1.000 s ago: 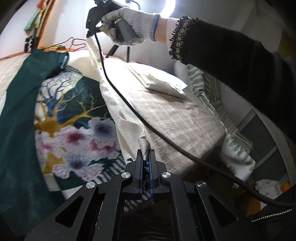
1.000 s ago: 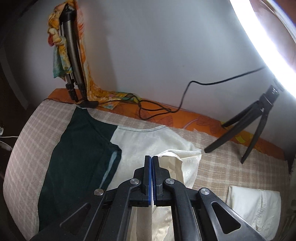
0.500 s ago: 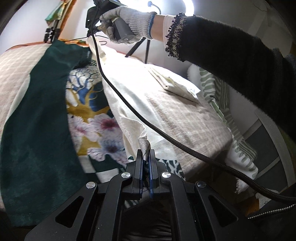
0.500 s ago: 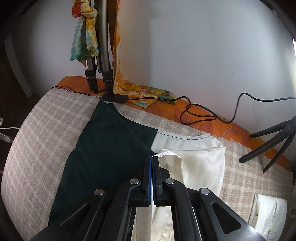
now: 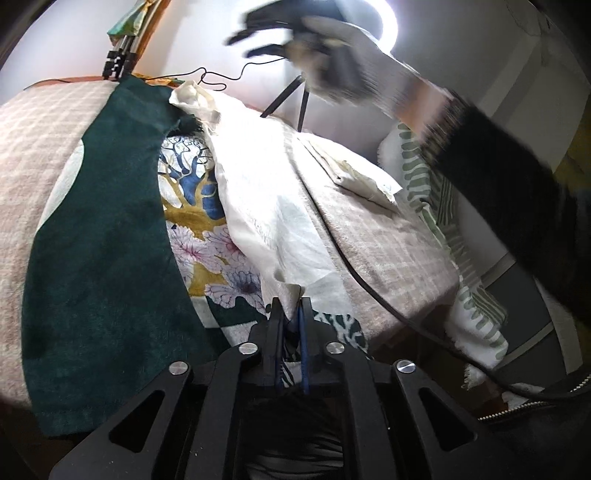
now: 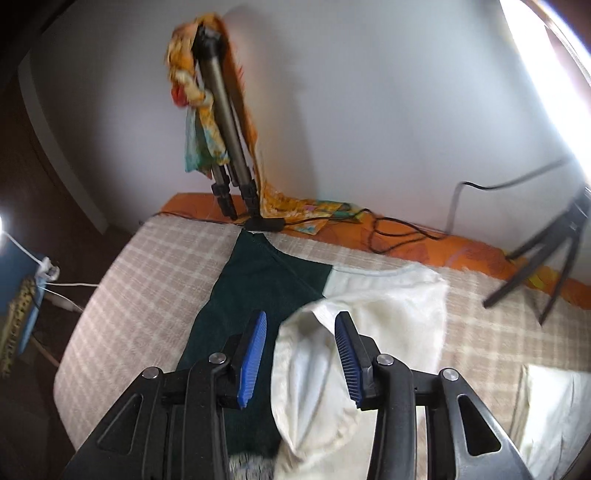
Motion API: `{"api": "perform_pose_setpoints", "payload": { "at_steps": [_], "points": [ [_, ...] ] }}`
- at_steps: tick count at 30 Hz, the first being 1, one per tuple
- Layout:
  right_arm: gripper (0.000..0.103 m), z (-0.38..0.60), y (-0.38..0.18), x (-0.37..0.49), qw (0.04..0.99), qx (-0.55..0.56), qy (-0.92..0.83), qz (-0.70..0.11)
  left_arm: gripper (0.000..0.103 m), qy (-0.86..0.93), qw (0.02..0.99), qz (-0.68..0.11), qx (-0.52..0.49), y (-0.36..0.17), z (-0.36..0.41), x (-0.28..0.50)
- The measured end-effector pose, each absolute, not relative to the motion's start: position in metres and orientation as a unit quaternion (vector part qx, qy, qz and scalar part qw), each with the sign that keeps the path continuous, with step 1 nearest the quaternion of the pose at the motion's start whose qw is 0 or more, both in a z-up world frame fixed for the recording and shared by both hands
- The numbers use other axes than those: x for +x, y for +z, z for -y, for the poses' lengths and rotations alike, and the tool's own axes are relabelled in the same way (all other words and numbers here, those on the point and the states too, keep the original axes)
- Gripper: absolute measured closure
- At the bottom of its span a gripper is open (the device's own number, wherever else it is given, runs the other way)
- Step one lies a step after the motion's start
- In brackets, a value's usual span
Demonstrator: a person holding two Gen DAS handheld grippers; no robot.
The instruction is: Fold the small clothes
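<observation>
No writing shows anywhere. A dark green garment (image 5: pixel 99 236) with a flowered print lies flat on the checked bed cover (image 5: pixel 384 236). The left gripper (image 5: pixel 289 317) pinches the hem of its cream lining (image 5: pixel 266 192). The right gripper (image 6: pixel 300 354) has its blue ribbed fingers (image 6: pixel 253 358) spread, cream cloth loose between them.

I can't make out the right gripper (image 5: pixel 295 33) from my left wrist camera, it's smeared by motion; the folded cream cloth (image 6: pixel 554 413) runs off the right camera's edge
</observation>
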State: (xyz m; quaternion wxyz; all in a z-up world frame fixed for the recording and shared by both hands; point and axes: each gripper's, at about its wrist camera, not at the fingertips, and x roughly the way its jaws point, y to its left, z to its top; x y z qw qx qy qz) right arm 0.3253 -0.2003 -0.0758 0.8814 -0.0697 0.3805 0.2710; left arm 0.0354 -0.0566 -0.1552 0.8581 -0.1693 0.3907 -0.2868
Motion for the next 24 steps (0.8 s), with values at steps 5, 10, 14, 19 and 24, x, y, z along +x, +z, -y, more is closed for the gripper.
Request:
{"api": "perform_pose_setpoints", "payload": {
  "at_steps": [5, 10, 14, 19, 24],
  "points": [
    [0.058, 0.283, -0.089, 0.267, 0.883, -0.079, 0.268, -0.378, 0.078, -0.289, 0.855, -0.395, -0.171, -0.15, 0.051, 0.025],
    [0.057, 0.332, -0.137, 0.186, 0.869, -0.082, 0.267, -0.409, 0.073, -0.279, 0.856, -0.396, -0.182, -0.148, 0.045, 0.025],
    [0.057, 0.351, -0.187, 0.132, 0.85, -0.077, 0.267, -0.448, 0.065, -0.278, 0.856, -0.4, -0.174, -0.146, 0.049, 0.032],
    [0.057, 0.356, -0.225, 0.088, 0.834, -0.071, 0.278, -0.471, 0.065, -0.259, 0.847, -0.432, -0.17, -0.162, 0.047, 0.044],
    [0.056, 0.35, -0.238, 0.064, 0.836, -0.086, 0.284, -0.462, 0.095, -0.25, 0.851, -0.428, -0.174, -0.17, 0.043, 0.046]
  ]
}}
